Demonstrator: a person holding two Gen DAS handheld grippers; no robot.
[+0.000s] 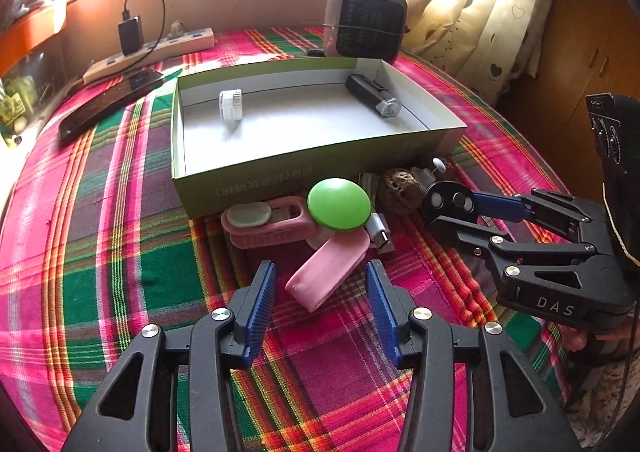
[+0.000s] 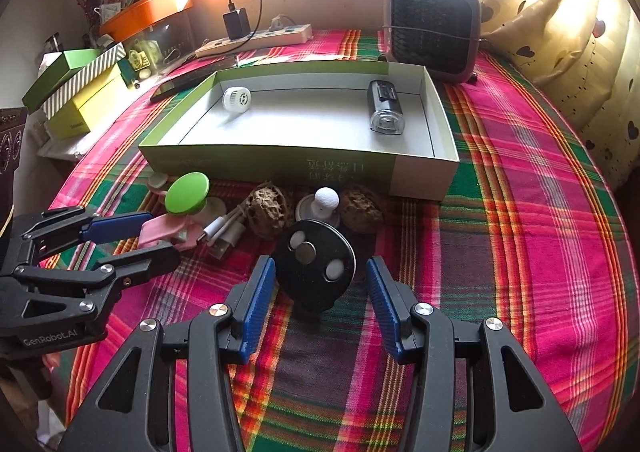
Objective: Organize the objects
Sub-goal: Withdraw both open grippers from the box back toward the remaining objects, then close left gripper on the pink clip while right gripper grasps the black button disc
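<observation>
left wrist view: two items, a white cap [image 1: 231, 104] and a black flashlight [image 1: 373, 95], are already laid in the green box [image 1: 304, 167]. left of the unsorted clutter, a pink clip [image 1: 326, 272] is straddled by the left gripper [image 1: 321, 284], wide open, nothing held. further right, a black disc [image 2: 316, 264] sits between the right gripper [image 2: 321, 284] pads, apparently ungripped. most sorting is judged undone.

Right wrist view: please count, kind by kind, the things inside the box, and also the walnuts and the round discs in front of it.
Inside the box:
White cap: 1
Black lamp: 1
In front of it:
Walnuts: 2
Black disc: 1
Green disc: 1
Total: 6
</observation>
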